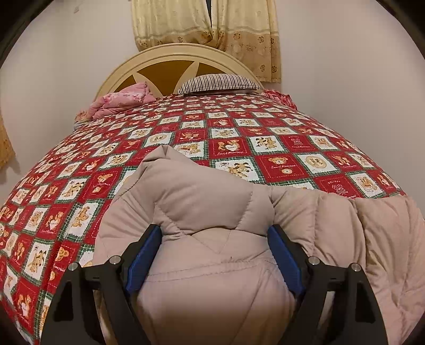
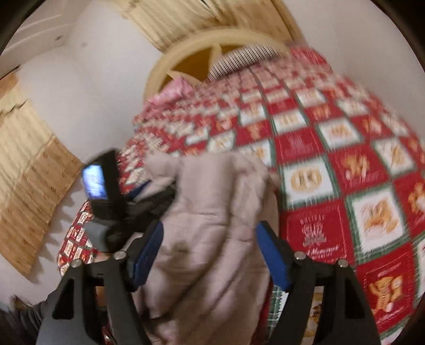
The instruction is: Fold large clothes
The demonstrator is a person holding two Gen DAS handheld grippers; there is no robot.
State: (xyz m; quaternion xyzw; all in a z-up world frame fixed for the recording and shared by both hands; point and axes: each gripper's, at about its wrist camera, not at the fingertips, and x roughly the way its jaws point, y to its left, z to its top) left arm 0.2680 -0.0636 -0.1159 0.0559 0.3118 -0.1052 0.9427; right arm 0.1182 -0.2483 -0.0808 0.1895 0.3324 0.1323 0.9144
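Observation:
A beige quilted puffer jacket (image 1: pixel 212 201) lies bunched on the near part of the bed. My left gripper (image 1: pixel 214 238) is shut on a thick fold of it, the blue pads pressed against both sides of the padding. In the right wrist view, which is blurred by motion, my right gripper (image 2: pixel 209 238) is shut on another bulky part of the same jacket (image 2: pixel 212 207) and holds it above the bed. The left gripper's body with its lit screen (image 2: pixel 101 183) shows just left of the jacket.
The bed carries a red, white and green teddy-bear quilt (image 1: pixel 265 138). A striped pillow (image 1: pixel 220 83), a pink floral bundle (image 1: pixel 124 102) and a cream headboard (image 1: pixel 175 57) are at the far end. Curtains (image 1: pixel 207 21) hang behind and a curtain (image 2: pixel 29 183) hangs at the left wall.

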